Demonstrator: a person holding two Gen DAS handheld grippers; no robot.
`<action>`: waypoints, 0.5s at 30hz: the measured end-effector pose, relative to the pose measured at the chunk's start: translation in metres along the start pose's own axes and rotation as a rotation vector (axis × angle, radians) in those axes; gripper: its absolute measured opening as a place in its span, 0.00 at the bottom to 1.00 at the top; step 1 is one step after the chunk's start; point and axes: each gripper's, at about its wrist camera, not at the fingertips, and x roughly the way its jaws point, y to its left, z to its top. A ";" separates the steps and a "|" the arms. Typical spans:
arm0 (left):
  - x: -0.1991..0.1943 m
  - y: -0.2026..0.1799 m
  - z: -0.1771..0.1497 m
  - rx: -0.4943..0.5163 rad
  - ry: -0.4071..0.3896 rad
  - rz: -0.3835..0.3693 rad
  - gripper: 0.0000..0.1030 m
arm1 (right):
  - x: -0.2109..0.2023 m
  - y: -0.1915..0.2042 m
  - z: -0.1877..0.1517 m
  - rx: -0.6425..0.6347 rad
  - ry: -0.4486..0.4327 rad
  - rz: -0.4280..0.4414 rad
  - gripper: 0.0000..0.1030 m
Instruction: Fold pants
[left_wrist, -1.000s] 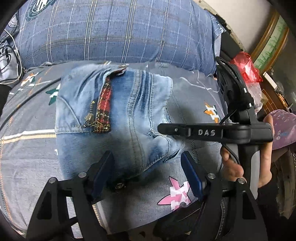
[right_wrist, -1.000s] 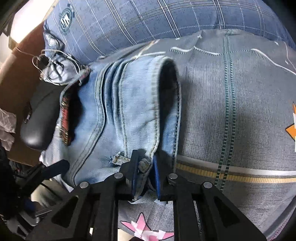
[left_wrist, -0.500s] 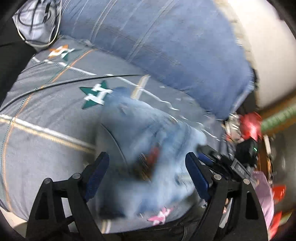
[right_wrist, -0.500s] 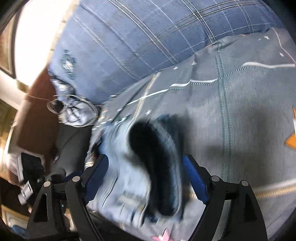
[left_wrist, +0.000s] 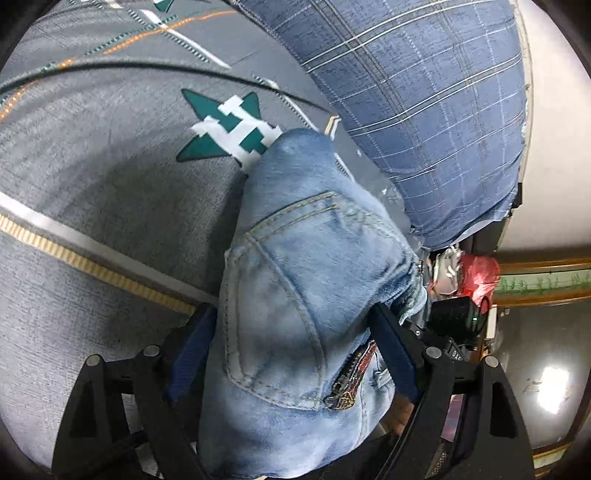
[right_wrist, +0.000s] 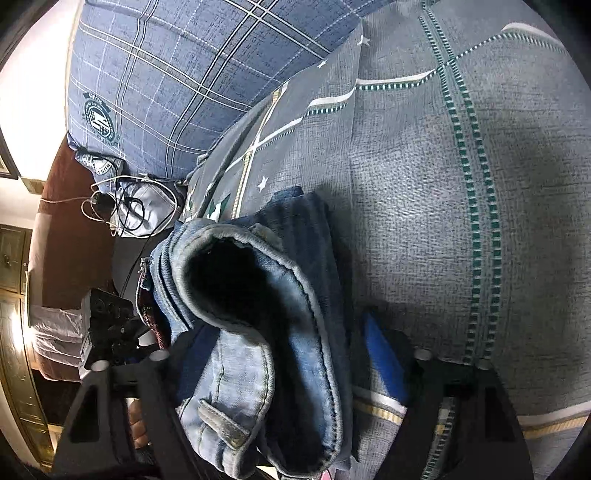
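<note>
Left gripper (left_wrist: 295, 354): angled downward, blue pads spread wide either side of the folded jeans (left_wrist: 306, 295); the bundle is straddled, and firm pad contact cannot be told. A back pocket with tan stitching and a red plaid trim beside a zipper are presented on the upper face of the denim.

Right gripper (right_wrist: 291, 354): likewise angled downward, its jaws closing, with the waistband end of the jeans lying between them; the right-hand pad is seen apart from the cloth, nothing clamped. The dark waistband opening and a belt loop are shown.

Jeans: located on the bed (left_wrist: 92, 177), on a grey cover printed with a green star and a white letter H, just beside a blue plaid pillow (right_wrist: 177, 74). A round crest is printed on the pillow; its lettering cannot be read.

Further out: tangled cables (right_wrist: 122, 206) by the pillow; a red plastic bag (left_wrist: 478, 277) past the bed's edge.
</note>
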 end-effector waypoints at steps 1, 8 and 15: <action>0.003 -0.001 0.000 0.001 0.008 0.007 0.82 | 0.000 -0.002 -0.002 0.006 0.014 -0.005 0.48; 0.010 -0.006 -0.006 -0.004 -0.028 0.048 0.80 | 0.010 -0.006 -0.006 0.038 0.024 0.004 0.45; -0.005 -0.014 -0.016 0.037 -0.088 -0.011 0.52 | 0.001 0.011 -0.013 -0.075 -0.011 -0.053 0.21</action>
